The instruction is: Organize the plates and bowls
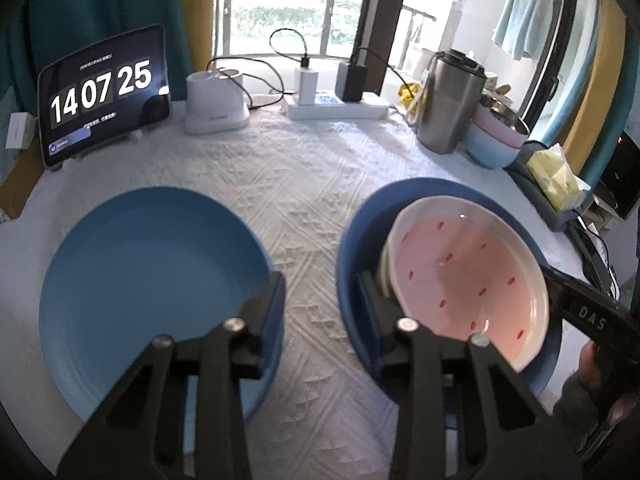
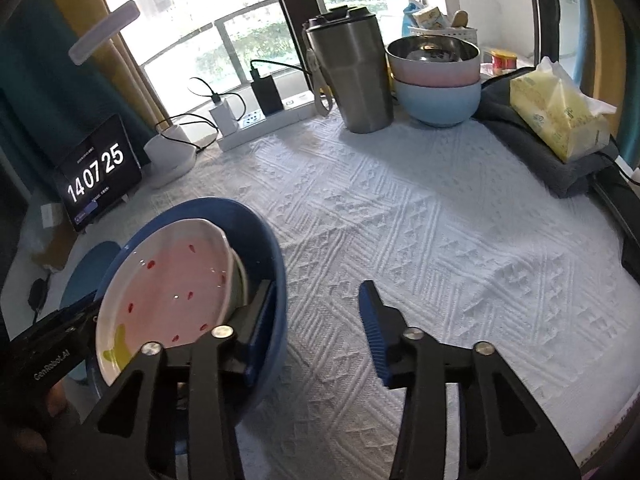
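The light blue plate (image 1: 148,280) lies flat at the left, under the left gripper (image 1: 320,292), whose narrowed jaws straddle bare cloth, gripping nothing. Right of it the dark blue bowl (image 1: 356,248) holds the tilted pink plate (image 1: 468,276); the right gripper (image 2: 316,300) hangs empty, part-open, nearest its rim

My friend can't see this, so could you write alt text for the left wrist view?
A pink bowl with red specks leans tilted inside a dark blue bowl on a white textured tablecloth. A light blue plate lies to its left.
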`<state>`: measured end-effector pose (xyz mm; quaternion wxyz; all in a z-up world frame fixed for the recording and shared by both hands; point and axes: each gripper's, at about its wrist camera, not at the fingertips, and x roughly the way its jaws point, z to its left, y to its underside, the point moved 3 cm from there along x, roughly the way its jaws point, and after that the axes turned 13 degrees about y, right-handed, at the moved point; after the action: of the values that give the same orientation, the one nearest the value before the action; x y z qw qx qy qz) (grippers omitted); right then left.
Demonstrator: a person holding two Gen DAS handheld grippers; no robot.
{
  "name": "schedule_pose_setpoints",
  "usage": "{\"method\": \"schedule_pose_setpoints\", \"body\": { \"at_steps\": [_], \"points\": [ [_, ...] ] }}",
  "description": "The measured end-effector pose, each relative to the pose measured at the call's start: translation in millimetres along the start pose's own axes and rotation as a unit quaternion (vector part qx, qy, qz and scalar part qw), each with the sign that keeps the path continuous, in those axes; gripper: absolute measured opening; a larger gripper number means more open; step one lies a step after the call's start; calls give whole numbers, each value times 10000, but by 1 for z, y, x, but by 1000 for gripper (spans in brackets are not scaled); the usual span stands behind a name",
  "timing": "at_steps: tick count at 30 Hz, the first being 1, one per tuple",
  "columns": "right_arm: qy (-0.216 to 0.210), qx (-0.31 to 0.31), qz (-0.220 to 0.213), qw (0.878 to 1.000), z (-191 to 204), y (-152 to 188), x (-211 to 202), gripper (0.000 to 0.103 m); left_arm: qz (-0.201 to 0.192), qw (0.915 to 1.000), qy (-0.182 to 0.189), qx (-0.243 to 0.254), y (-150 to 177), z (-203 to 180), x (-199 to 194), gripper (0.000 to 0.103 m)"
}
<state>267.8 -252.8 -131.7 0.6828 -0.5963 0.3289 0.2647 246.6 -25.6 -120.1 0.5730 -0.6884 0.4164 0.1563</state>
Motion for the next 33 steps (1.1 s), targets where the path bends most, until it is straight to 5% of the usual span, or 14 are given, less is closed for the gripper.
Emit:
{"method": "schedule_pose_setpoints", "body": {
  "at_steps": [6,33],
  "points": [
    [-13,-140,-174,9997,15,3,-5,12,-161,9994,20,308,0,-11,1,11],
    [66,80,-220,9997,15,-3,-12,11,-339,9979,-33,548,0,-16,-6,7]
  ]
}}
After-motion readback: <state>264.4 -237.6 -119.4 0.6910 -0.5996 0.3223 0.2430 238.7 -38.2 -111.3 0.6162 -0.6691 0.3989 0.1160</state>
